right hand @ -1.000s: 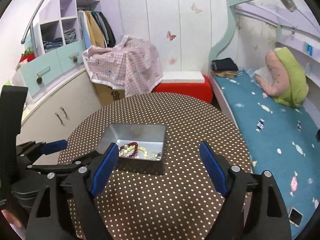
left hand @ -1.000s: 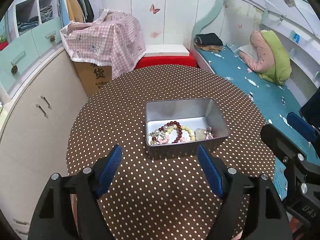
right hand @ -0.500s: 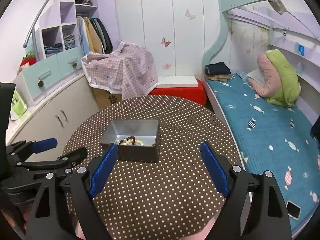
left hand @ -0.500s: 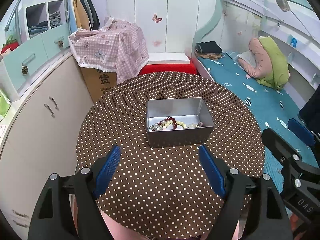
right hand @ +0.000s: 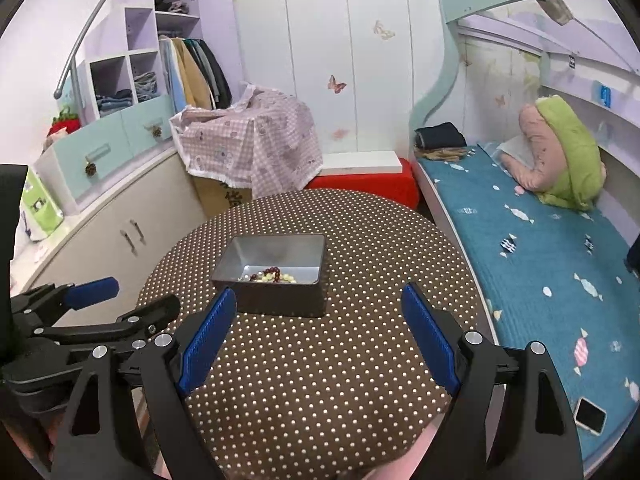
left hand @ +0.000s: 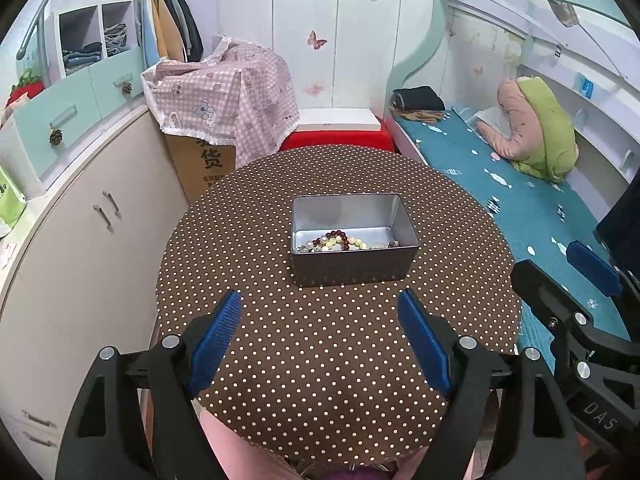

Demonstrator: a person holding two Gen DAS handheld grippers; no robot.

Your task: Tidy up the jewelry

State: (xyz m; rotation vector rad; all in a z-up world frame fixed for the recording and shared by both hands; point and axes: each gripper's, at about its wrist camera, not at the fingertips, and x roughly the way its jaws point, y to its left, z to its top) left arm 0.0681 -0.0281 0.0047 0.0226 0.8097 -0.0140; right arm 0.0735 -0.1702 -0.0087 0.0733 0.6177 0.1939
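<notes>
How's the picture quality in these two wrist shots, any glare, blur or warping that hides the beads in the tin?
Left wrist view: sharp, evenly lit, strong fisheye bending at the edges; the tin shows soft reflections, beads readable. Right wrist view: same barrel warp and dark corners, no blur; tin's near wall hides part of the beads.

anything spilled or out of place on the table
Nothing stands out. The metal tin sits upright on the dotted table, and the bead bracelets lie inside it. No jewelry shows on the cloth.
</notes>
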